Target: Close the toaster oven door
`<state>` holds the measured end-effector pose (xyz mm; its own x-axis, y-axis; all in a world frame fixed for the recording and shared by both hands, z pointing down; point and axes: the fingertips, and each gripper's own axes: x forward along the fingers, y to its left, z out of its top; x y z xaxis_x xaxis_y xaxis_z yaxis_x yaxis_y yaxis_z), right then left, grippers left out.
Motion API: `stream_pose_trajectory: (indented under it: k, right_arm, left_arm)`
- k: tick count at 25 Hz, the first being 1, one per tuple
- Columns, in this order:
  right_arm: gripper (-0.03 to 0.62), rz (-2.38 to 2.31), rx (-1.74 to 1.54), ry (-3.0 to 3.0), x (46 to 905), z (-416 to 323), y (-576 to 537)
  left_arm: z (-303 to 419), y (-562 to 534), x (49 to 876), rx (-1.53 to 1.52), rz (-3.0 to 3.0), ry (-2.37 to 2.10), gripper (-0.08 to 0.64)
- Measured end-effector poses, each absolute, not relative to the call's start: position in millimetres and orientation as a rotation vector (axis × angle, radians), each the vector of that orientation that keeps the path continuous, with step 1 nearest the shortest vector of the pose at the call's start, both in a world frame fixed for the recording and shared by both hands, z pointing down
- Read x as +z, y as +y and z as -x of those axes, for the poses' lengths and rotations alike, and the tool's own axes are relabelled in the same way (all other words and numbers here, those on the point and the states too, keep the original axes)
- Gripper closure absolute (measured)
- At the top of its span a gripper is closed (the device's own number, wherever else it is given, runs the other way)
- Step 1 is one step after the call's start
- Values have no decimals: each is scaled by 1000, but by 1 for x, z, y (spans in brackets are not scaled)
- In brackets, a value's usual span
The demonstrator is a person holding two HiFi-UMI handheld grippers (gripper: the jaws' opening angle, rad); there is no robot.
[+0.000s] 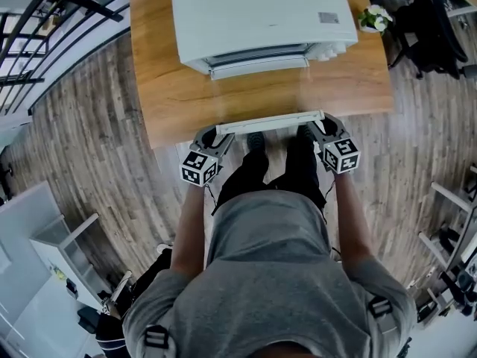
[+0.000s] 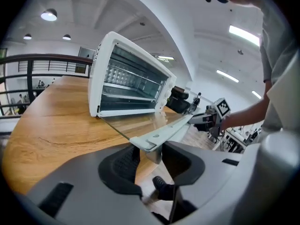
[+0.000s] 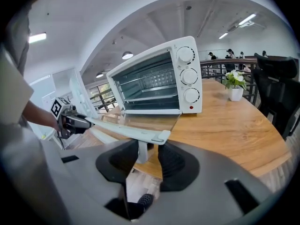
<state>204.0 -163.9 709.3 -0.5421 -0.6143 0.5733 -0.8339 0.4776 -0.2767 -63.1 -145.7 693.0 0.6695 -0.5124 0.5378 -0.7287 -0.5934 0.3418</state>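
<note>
— Left tool and right tool straddle the door handle, one per end, jaws apart, not pinching.
— Door lies flat, past the desk edge. Glass, likely light but fragile: lift by that stiff handle, evenly.

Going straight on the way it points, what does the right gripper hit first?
The door handle: its end post stands between the jaws of the right gripper. Beyond it lies the open glass door.
</note>
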Motion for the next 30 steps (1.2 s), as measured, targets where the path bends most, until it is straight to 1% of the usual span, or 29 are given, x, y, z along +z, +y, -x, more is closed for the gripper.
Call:
stream_pose_trajectory:
  k: [2, 3, 9, 15, 18, 30]
  right_arm:
    - [483, -1231, 765, -2345, 702, -202, -166]
    - [485, -1241, 754, -2340, 698, -201, -167]
    - [489, -1274, 725, -2320, 683, -200, -169]
    - [489, -1308, 757, -2349, 661, -201, -180]
    - [491, -1324, 768, -2345, 656, -203, -183]
    - [489, -1395, 902, -2399, 630, -204, -202]
  left_arm:
    - [60, -148, 685, 446, -2326, -959, 429]
    - [59, -148, 682, 423, -2322, -964, 437]
    - [60, -151, 665, 410, -2352, -941, 443]
    - [63, -162, 645, 256, -2307, -981, 445]
    - [63, -165, 640, 232, -2288, -989, 446]
    - [68, -184, 614, 117, -2239, -991, 445]
